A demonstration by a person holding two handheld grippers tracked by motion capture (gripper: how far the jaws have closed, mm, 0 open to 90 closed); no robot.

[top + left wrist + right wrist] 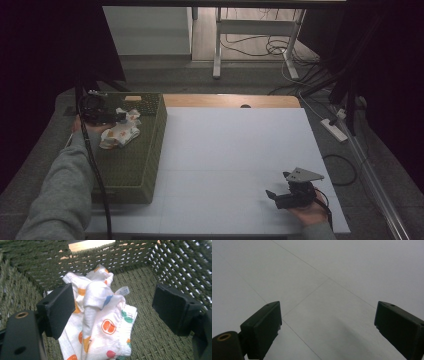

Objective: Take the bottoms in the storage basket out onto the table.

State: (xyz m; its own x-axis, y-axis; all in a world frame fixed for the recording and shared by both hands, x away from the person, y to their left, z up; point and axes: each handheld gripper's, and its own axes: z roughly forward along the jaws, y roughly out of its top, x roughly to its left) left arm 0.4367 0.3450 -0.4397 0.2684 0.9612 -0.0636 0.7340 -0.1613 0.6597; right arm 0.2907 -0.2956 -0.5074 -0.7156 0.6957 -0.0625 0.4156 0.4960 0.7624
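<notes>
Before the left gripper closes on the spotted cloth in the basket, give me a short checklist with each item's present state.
1. Left gripper jaws open: ok.
2. Spotted cloth lies between them: ok, though nearer the left-hand jaw in the left gripper view.
3. Pads pressing the cloth: cannot tell; that jaw looks very close to it.
4. Jaws free of the green woven basket walls: ok.
5. Right gripper open, over the white table, apart from the basket: ok.

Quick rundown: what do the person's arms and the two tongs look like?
Grey sleeves. Left tongs: black body, black cable trailing along the forearm. Right tongs: black, topped by a grey three-cornered plate, thin cable. Both have flat, blocky black jaws with a brass-coloured insert near the base.
</notes>
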